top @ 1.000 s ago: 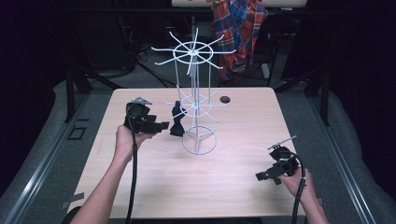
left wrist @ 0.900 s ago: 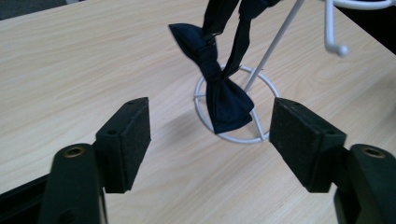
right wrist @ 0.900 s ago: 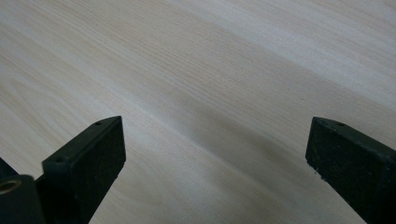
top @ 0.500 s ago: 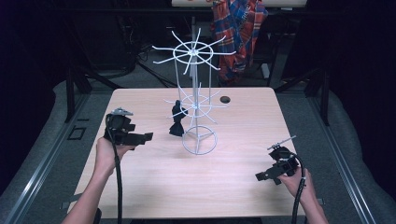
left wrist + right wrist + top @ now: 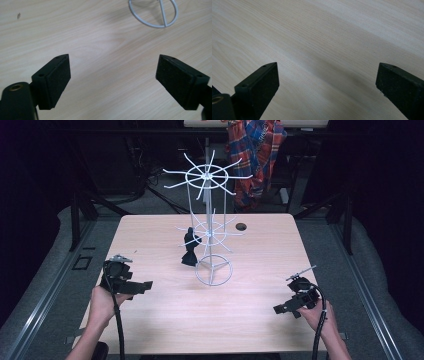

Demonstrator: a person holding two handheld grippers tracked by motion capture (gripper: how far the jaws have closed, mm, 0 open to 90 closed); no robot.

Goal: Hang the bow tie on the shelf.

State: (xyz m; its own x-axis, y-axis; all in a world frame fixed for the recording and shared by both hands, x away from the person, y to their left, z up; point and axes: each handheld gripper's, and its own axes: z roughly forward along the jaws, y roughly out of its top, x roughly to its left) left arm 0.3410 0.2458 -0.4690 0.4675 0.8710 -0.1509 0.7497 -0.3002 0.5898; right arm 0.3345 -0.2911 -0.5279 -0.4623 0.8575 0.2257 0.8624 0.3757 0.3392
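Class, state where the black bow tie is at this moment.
In the high view, the black bow tie hangs from a left-hand arm of the white wire rack's lower tier, above the table.

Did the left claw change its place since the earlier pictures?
Yes. The left claw, jaws just opening and empty, has moved from beside the white wire rack toward the wooden table's near left edge.

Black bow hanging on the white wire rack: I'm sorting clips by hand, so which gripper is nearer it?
Left. The left gripper is below-left of the black bow; the right gripper sits at the far right corner.
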